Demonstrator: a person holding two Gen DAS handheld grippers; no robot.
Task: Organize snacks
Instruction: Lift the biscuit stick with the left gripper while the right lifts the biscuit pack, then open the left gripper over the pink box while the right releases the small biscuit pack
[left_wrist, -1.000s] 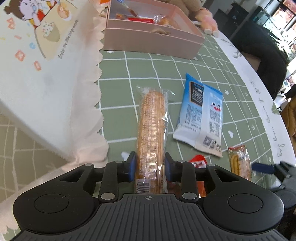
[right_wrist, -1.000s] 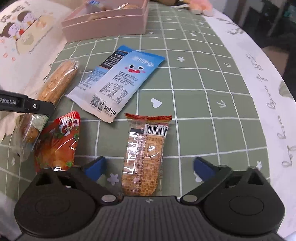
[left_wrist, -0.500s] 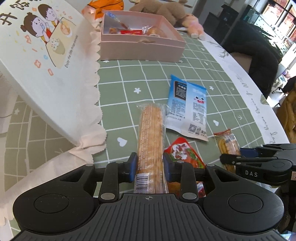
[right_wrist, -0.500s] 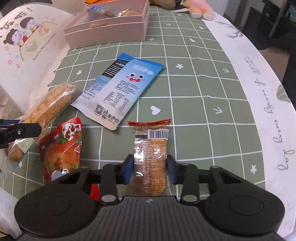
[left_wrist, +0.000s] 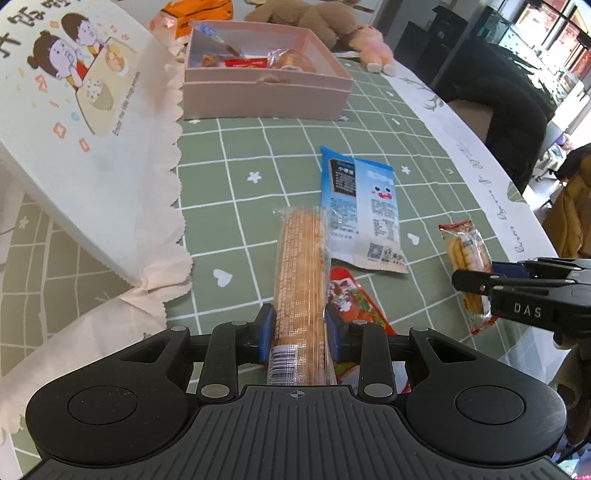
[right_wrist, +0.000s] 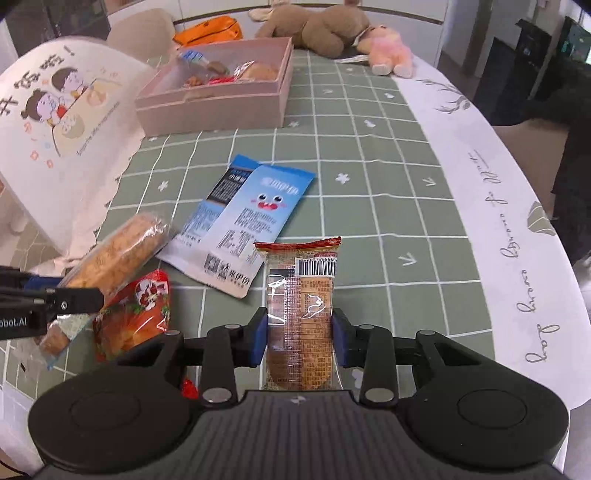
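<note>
My left gripper (left_wrist: 298, 334) is shut on a long wafer roll packet (left_wrist: 303, 273) and holds it above the green checked tablecloth (left_wrist: 258, 158); the packet also shows in the right wrist view (right_wrist: 114, 258). My right gripper (right_wrist: 300, 334) is shut on a small biscuit packet (right_wrist: 301, 314), also lifted; the packet shows in the left wrist view (left_wrist: 467, 254). A blue snack bag (right_wrist: 251, 218) and a red snack packet (right_wrist: 135, 314) lie on the cloth. The pink box (left_wrist: 262, 70) at the back holds several snacks.
The white box lid with a cartoon print (left_wrist: 74, 110) leans at the left on lace paper. Plush toys (right_wrist: 332, 29) and an orange pouch (right_wrist: 208, 31) lie behind the pink box. The table's white edge (right_wrist: 517, 221) runs along the right.
My right gripper closed on the biscuit packet and lifted it. My left gripper rose and drew back with the wafer roll packet, bringing the pink box more into view.
</note>
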